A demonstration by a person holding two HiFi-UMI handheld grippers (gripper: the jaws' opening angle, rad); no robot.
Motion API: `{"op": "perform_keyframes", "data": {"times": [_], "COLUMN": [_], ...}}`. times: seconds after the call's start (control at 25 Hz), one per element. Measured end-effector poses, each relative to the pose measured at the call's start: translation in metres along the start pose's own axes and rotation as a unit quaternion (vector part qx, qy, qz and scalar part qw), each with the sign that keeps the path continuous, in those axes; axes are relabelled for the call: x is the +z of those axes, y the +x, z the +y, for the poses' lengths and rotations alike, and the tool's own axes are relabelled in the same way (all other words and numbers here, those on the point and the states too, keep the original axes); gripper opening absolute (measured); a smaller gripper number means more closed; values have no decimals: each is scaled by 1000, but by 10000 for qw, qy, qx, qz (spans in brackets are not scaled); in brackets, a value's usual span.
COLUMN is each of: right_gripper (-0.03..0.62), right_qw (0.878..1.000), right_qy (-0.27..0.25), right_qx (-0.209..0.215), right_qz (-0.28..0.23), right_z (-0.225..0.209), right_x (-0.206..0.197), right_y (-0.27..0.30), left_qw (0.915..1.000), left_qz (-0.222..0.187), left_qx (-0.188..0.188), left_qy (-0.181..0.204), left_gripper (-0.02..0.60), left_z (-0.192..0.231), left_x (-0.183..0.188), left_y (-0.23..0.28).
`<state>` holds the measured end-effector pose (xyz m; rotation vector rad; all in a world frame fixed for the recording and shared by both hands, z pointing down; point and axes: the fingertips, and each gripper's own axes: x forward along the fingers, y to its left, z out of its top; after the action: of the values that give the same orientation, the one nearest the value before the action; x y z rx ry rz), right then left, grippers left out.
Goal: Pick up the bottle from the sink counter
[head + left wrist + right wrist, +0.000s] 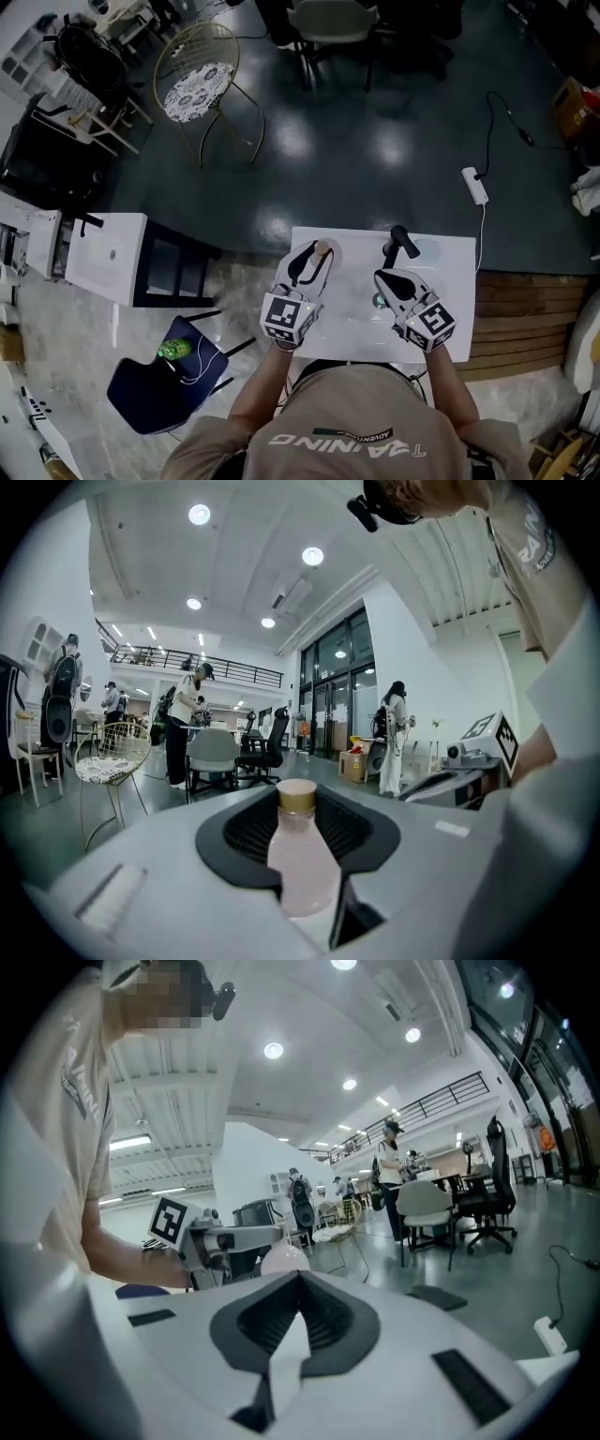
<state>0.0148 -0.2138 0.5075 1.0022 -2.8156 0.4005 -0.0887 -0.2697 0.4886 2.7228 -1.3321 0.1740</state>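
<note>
Bottle (302, 855): small, pale pink translucent body, shoulders narrowing to a short neck. Tan-gold cap (297, 796), on. Pose upright, cap at the far end of the left gripper (298, 810), body nearer the palm. It sits centred between the two dark ribbed pads, which lie against its sides. From above, only the cap shows past the jaw tips, over the white sink counter (450, 258). Cannot tell whether the base rests on the counter.
</note>
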Motion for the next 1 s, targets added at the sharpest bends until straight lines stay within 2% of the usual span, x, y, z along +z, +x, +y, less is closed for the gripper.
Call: {"op": "perform_keyframes", "data": {"times": [0.64,1.0], "right_gripper": [8,8], "right_qw": [9960,9947], "right_qy": [-358,-452], "right_qx": [-287,-235], "right_qz": [-771,-897], "right_z": [-19,-13], "right_x": [85,104], "right_y": [-38,-41], "left_qw": [9987,9982], "left_qz": [-308,-389], "left_qx": [-202,-186], "left_qy": [351,410], "left_gripper": [129,129], "left_z": [-20,-21], "left_x": [74,94], "left_y": [-4,-17]}}
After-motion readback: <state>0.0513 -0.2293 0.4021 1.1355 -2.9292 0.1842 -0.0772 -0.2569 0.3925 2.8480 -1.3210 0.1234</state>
